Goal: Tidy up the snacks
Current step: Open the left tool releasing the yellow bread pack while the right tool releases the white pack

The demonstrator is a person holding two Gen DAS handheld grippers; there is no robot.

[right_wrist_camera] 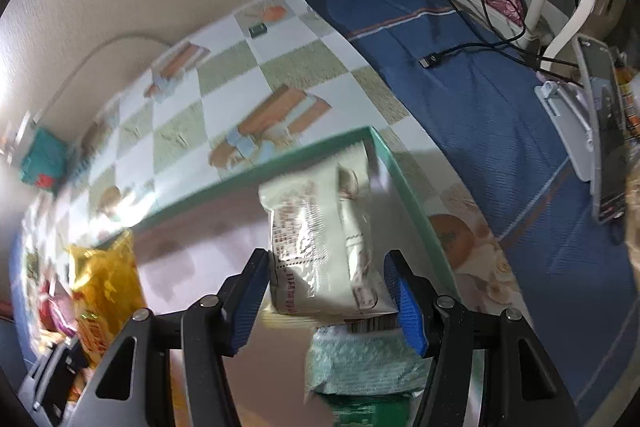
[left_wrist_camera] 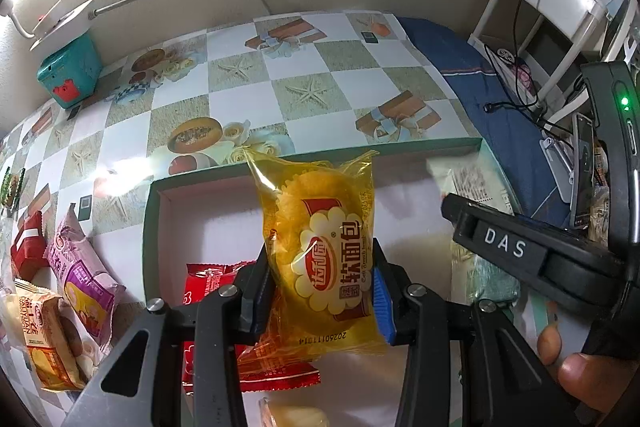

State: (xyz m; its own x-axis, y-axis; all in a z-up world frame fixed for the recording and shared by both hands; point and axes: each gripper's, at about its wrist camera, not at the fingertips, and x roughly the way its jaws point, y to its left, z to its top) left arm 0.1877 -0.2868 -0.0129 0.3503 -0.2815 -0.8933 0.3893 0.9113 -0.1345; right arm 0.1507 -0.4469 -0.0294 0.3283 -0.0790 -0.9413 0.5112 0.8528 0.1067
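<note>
Snack packets (left_wrist_camera: 320, 251) (right_wrist_camera: 324, 247) above green-rimmed box (left_wrist_camera: 149, 227), walls near.

left claw (left_wrist_camera: 320, 291): black arms, blue ribbed pads, silver screws | right claw (right_wrist_camera: 326, 301): same, "DAS" label

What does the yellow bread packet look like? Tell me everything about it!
The yellow bread packet is a clear, shiny golden plastic wrapper with a round soft bun inside. Its front shows a white flower-shaped label with red and dark lettering, and a printed date runs along its near end. Its crimped far end is crinkled. The left hand-held gripper pinches it by both sides between blue pads, holding it above the green-rimmed box, over a red snack packet lying inside. In the right wrist view it appears at the left.
</note>
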